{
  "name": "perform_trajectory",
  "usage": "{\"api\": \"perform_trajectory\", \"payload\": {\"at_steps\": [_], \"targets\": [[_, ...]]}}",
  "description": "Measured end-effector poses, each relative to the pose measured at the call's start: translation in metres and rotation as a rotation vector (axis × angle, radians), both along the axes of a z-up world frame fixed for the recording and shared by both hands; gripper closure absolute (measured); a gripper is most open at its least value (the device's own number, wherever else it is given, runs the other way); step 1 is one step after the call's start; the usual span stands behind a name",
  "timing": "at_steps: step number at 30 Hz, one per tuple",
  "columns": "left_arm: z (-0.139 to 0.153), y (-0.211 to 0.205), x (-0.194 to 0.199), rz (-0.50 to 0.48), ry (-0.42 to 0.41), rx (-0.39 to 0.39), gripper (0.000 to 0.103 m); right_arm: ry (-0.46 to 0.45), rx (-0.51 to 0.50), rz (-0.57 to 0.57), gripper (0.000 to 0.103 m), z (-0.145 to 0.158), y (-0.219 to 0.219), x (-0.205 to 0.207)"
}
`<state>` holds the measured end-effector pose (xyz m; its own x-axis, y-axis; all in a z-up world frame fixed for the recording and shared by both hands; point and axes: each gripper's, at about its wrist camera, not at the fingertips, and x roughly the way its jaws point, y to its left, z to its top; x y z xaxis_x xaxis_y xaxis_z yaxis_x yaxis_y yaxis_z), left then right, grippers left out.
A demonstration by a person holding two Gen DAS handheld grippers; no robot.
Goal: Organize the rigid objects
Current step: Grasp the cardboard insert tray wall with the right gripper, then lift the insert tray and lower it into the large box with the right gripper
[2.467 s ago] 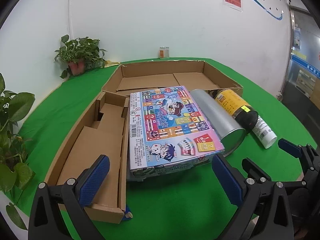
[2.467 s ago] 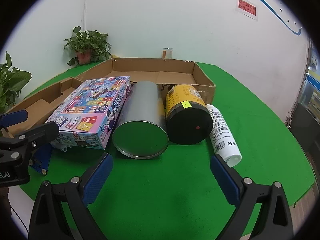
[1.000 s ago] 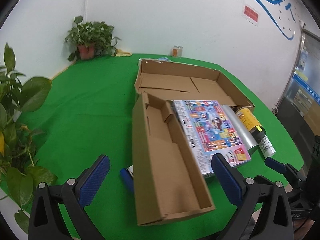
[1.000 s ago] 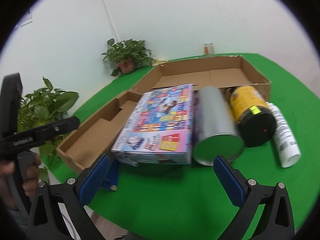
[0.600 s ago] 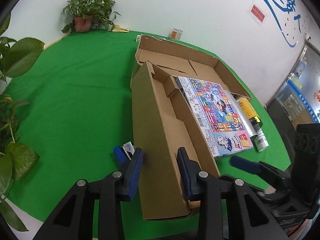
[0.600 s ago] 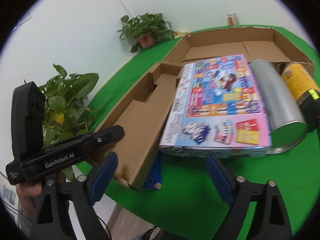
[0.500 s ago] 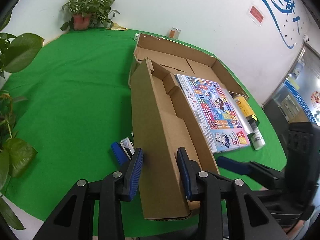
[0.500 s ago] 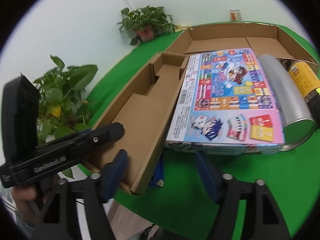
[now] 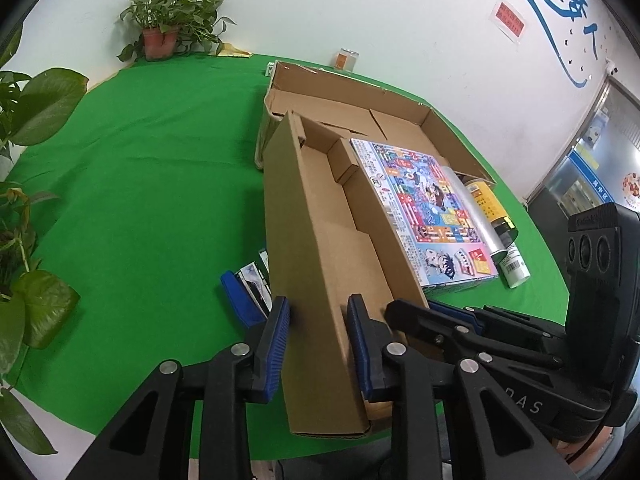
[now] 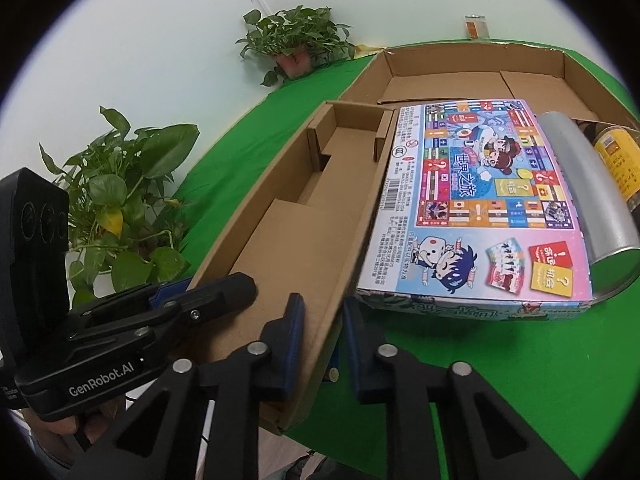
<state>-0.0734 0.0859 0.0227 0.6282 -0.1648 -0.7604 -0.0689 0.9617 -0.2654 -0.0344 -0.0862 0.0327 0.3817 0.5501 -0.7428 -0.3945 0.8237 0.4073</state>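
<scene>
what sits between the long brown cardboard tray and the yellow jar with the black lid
The colourful board game box, then the silver metal can lying on its side, fill the stretch before the yellow jar. The right wrist view shows it best.

A green-covered table (image 9: 160, 152) carries a cardboard box (image 9: 320, 216); board game (image 9: 424, 208), canisters and potted plant (image 9: 160, 36) lie around it.

- Two cardboard trays are counted: a narrow one (image 9: 320, 240) and a wide one (image 9: 348, 92).
- One colourful game box (image 10: 480, 200).
- One silver can (image 10: 592, 184).
- One yellow jar (image 9: 486, 204).
- One white bottle (image 9: 516, 270).
- Two grippers (image 9: 318, 332) (image 10: 322, 334).
- Three potted plants (image 9: 168, 20) (image 9: 24, 160) (image 10: 120, 200).
- One small glass jar (image 9: 346, 58).
</scene>
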Motion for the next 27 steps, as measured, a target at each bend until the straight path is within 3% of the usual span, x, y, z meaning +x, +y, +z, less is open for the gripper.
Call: {"api": "perform_trajectory", "payload": {"at_steps": [8, 14, 18, 27], "targets": [[0.032, 0.001, -0.003, 0.002, -0.056, 0.022, 0.079, -0.054, 0.025, 0.000, 0.086, 0.025, -0.002, 0.002], [0.068, -0.002, 0.025, -0.027, -0.132, 0.035, 0.080, -0.135, 0.020, -0.034, 0.086, 0.054, -0.009, 0.023], [0.086, -0.013, 0.071, -0.059, -0.162, 0.071, 0.081, -0.156, 0.001, -0.069, 0.086, 0.065, -0.010, 0.055], [0.117, -0.018, 0.189, -0.092, -0.153, 0.053, 0.081, -0.142, -0.053, -0.080, 0.086, 0.084, -0.008, 0.150]]}}
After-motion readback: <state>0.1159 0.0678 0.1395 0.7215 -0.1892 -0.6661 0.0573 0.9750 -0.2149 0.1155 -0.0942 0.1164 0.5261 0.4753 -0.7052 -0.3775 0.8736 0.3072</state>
